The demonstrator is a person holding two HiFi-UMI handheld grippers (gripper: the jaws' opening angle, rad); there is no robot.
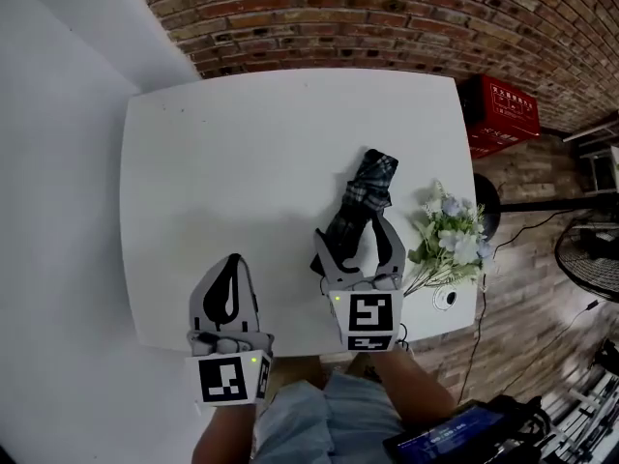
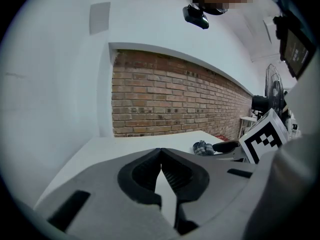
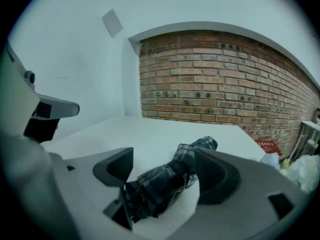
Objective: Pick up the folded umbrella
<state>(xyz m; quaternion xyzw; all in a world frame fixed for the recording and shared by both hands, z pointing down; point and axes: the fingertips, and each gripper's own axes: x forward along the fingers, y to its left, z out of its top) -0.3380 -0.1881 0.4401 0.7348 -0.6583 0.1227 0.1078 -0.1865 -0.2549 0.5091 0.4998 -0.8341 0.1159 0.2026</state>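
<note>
- A brick wall (image 1: 387,17) runs along the top of the head view, with no sign or print on it.
- The white table (image 1: 251,162) fills the middle of the frame and is bare of markings.
- A red crate (image 1: 503,114) stands on the floor at the upper right, past the table's corner. It carries white characters too small to read.
- A bunch of pale flowers (image 1: 450,235) lies at the table's right edge.
- The folded umbrella (image 1: 363,201), in dark plaid cloth, lies on the table just left of the flowers, slanting from upper right to lower left. No label shows on it.
- The right claw (image 1: 353,228) stands wide, with the umbrella's near end lying between its jaws. The left pad is clear of the cloth.
- The left claw (image 1: 232,259), at the lower left over the table's near edge, has its tips together with nothing between them.
- Each claw bears a cube with a black-and-white square marker (image 1: 370,314), a pattern and not lettering.
- A dark screen (image 1: 455,438) at the bottom right shows bluish text, unreadable.
</note>
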